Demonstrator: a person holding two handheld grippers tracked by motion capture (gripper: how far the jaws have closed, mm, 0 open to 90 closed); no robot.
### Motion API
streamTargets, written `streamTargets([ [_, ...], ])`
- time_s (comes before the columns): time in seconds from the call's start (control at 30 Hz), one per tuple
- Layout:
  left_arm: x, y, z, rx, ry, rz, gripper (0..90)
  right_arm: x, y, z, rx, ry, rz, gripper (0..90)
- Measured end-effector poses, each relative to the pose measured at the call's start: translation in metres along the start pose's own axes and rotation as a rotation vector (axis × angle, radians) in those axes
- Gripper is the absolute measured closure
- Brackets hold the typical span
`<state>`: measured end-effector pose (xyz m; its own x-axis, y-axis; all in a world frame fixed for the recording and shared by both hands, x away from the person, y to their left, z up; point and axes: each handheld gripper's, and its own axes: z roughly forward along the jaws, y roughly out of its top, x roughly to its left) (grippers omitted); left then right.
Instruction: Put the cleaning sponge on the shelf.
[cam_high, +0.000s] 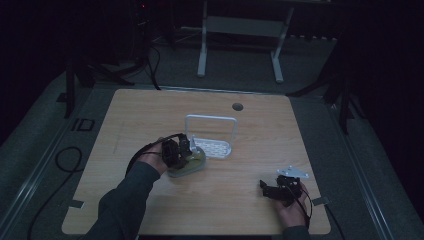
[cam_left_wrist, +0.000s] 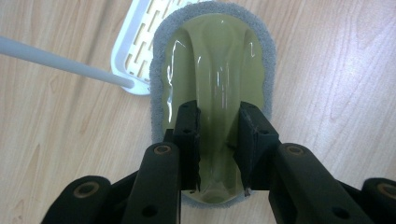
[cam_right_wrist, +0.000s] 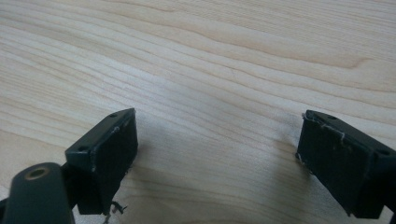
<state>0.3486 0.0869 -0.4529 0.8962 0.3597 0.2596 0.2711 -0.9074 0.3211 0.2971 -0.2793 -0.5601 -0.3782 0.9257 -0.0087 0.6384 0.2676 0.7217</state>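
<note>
High view, table: a light wooden tabletop (cam_high: 150, 120) in dim light, with a round hole near its far edge.
High view, rack: a white plastic slotted tray with a tall wire loop handle (cam_high: 210, 135) stands near the middle of the table.
High view, left gripper: the black left gripper (cam_high: 186, 148), held in the person's left hand (cam_high: 152, 160), sits over an olive-green scrubber with a grey abrasive pad (cam_high: 187, 162), just beside the tray's near-left corner.
High view, right gripper: the black right gripper (cam_high: 270, 189) lies low near the table's near-right edge in the right hand (cam_high: 292, 210), well apart from the scrubber.
Left gripper view, grip: the jaws pinch the raised glossy ridge on the scrubber (cam_left_wrist: 212, 79), one pad on each side of it, at the scrubber's near end.
Left gripper view, scrubber: it lies flat on the wood, its far-left edge touching or overlapping the white tray (cam_left_wrist: 133, 51); which one, cannot be told.
Right gripper view, jaws: the right gripper (cam_right_wrist: 212, 149) is spread wide, with bare wood grain (cam_right_wrist: 210, 56) between the pads.
</note>
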Motion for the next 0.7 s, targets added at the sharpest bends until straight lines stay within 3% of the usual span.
streamTargets([
  [0.7, 0.0080, 0.0083, -0.0039, -0.029, 0.013, 0.098, 71.8, -0.0001, 0.0000, 0.0000, 0.000, 0.000, -0.002, 11.8],
])
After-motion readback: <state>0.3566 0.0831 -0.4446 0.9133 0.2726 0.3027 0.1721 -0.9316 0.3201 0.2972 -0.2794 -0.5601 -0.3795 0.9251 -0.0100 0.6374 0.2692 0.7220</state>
